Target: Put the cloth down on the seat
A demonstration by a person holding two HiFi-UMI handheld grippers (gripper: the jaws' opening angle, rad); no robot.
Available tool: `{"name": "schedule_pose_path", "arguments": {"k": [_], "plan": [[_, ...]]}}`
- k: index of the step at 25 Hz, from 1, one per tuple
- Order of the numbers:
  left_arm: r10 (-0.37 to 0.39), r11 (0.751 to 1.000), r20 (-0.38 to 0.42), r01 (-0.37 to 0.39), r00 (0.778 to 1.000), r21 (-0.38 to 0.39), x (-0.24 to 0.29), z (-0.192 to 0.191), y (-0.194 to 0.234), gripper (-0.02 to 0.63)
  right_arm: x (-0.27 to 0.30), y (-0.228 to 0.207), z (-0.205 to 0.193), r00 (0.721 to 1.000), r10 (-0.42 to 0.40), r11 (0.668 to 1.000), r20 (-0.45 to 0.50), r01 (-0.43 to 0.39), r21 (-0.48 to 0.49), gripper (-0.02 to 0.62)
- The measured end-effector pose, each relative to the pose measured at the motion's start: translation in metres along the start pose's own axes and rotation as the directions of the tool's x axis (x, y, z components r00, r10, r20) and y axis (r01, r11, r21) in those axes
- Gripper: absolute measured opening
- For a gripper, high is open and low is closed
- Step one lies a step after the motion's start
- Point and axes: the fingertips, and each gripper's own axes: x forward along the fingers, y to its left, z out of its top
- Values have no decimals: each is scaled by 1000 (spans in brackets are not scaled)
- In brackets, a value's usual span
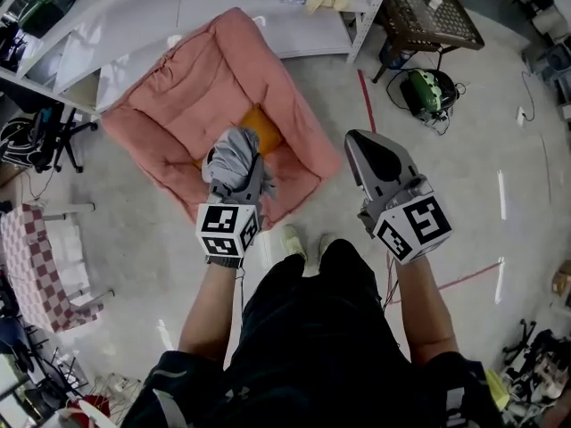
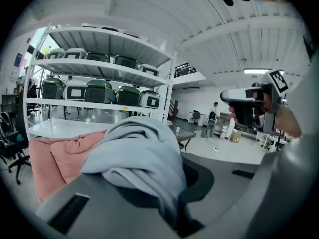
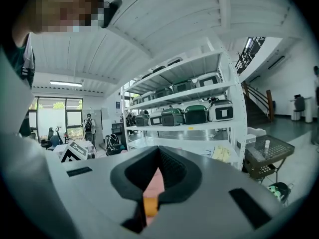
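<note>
A bunched grey cloth [image 1: 239, 153] sticks up from my left gripper [image 1: 235, 178], which is shut on it. It hangs above the near side of the pink cushioned seat [image 1: 175, 105] on the floor, close to the seat's orange patch [image 1: 264, 127]. In the left gripper view the cloth [image 2: 142, 156] drapes over the jaws of the left gripper [image 2: 167, 188] and hides the fingertips, with the seat [image 2: 52, 158] behind it at left. My right gripper [image 1: 360, 141] is shut and empty, to the right of the seat and off it. In its own view the right gripper [image 3: 152, 185] shows only a thin slit.
White shelving [image 1: 187, 7] stands behind the seat. A brown mesh table [image 1: 430, 12] and a green machine [image 1: 426, 91] are at back right. A checked chair [image 1: 36, 266] is at left. A red floor line [image 1: 366, 96] runs past the seat. The person's shoes [image 1: 291, 239] are at the seat's near edge.
</note>
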Motion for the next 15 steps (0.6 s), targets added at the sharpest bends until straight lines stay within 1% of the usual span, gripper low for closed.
{"name": "schedule_pose_path", "arguments": {"k": [3, 6, 15], "plan": [[-5, 1000, -43, 6, 999, 9, 23, -21, 11, 49, 16, -12, -16, 1000, -9, 1000, -18, 9, 24, 5], [6, 1000, -78, -5, 997, 12, 49, -45, 21, 48, 33, -28, -34, 999, -5, 999, -32, 7, 41, 5], [62, 998, -188, -60, 980, 20, 127, -122, 49, 48, 85, -79, -96, 993, 46, 996, -104, -38, 77, 5]]}}
